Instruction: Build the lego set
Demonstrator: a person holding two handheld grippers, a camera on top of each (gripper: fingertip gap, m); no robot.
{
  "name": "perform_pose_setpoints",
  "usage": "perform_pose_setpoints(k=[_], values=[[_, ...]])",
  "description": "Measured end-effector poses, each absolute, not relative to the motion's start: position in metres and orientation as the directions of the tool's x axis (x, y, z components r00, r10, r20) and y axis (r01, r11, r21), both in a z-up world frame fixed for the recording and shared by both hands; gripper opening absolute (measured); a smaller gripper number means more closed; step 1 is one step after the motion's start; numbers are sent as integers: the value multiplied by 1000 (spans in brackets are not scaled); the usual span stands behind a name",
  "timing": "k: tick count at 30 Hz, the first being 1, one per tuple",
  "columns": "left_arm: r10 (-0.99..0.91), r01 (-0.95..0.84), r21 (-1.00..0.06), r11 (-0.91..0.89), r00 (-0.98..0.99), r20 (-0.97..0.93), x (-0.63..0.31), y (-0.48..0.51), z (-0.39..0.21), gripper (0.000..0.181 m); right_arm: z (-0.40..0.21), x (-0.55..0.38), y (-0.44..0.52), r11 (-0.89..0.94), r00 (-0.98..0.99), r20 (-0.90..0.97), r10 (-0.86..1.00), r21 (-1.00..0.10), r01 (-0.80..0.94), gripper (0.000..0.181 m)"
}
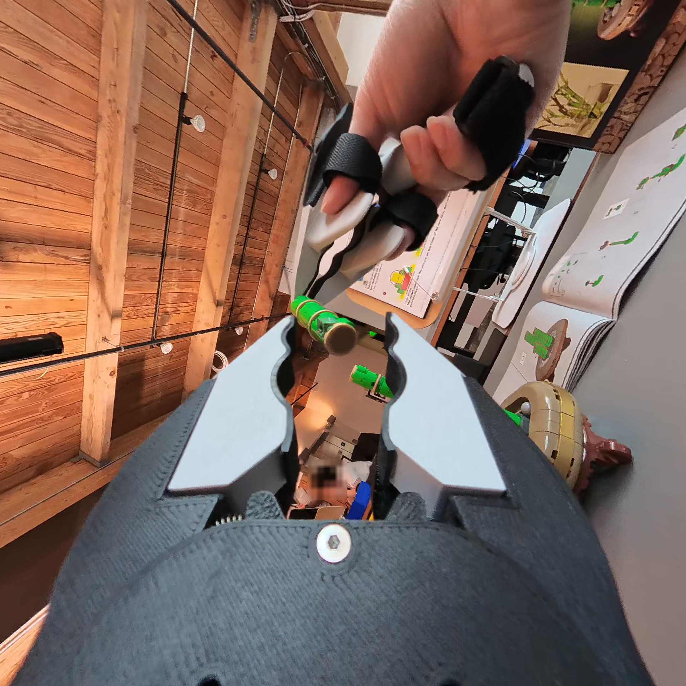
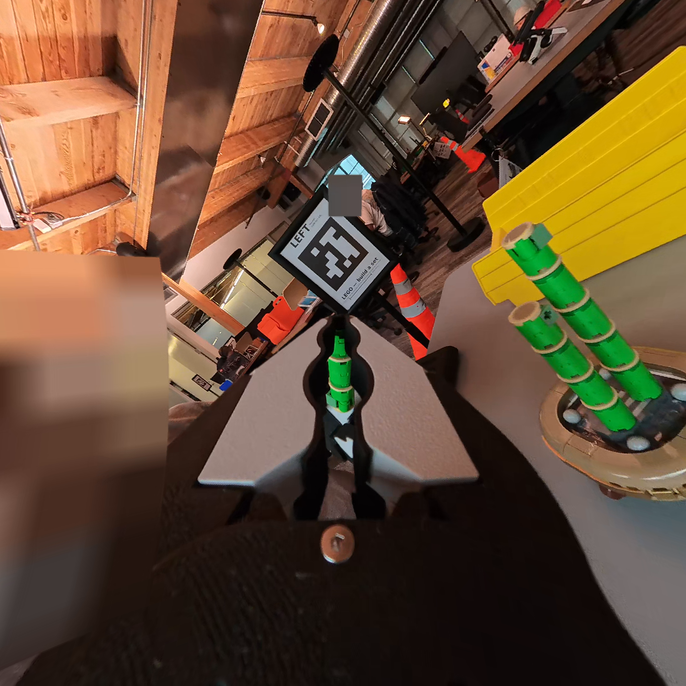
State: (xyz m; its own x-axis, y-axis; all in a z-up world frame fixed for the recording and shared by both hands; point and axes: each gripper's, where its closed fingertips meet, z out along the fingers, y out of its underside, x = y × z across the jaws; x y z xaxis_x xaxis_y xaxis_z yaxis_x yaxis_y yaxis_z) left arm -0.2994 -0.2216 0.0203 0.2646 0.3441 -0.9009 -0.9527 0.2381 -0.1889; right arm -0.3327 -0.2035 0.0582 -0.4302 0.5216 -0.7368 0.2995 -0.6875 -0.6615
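Both views are bright, with strong wide-angle bending at the edges. In the left wrist view warm light falls on the wood wall (image 1: 111,185), and the hand (image 1: 445,111) is motion-blurred. In the right wrist view the right gripper (image 2: 339,326) body is dark, and the background is soft.

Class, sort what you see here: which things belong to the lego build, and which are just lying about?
Part of the build:
- green stalk piece held in the right gripper
- tan pot with two green stalks standing in it
- open instruction booklet
- left gripper, open

Lying about:
- yellow bin
- orange traffic cone
- framed sign
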Motion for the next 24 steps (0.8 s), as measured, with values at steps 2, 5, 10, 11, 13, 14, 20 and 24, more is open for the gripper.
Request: perform_pose_setpoints(k=[2,5,10,11,13,14,20,24], values=[[353,-949,-193,248,274,-895,-299,-224,23,31,57,-334,-204,-693,-428,-742,516,-655,300,2],[353,-941,-212,263,298,-887,-300,-228,26,23,58,-335,-204,-705,-438,-750,495,-642,303,3],[385,-946,-212,246,297,-874,-307,-232,33,22,62,-334,-203,-730,-457,-762,459,-617,295,2],[381,-946,-217,239,297,-875,-309,-232,33,23,63,-333,-204,-734,-463,-764,450,-611,295,2],[378,-947,-226,229,300,-876,-312,-231,32,25,63,-333,-205,-737,-467,-766,442,-606,298,2],[376,-947,-227,227,300,-877,-313,-231,32,25,63,-334,-205,-737,-465,-767,442,-606,300,3],[359,-943,-245,226,314,-879,-312,-233,34,20,61,-337,-207,-739,-464,-769,440,-604,300,3],[359,-929,-289,233,358,-862,-315,-238,40,19,62,-340,-208,-722,-460,-746,481,-635,275,12]])
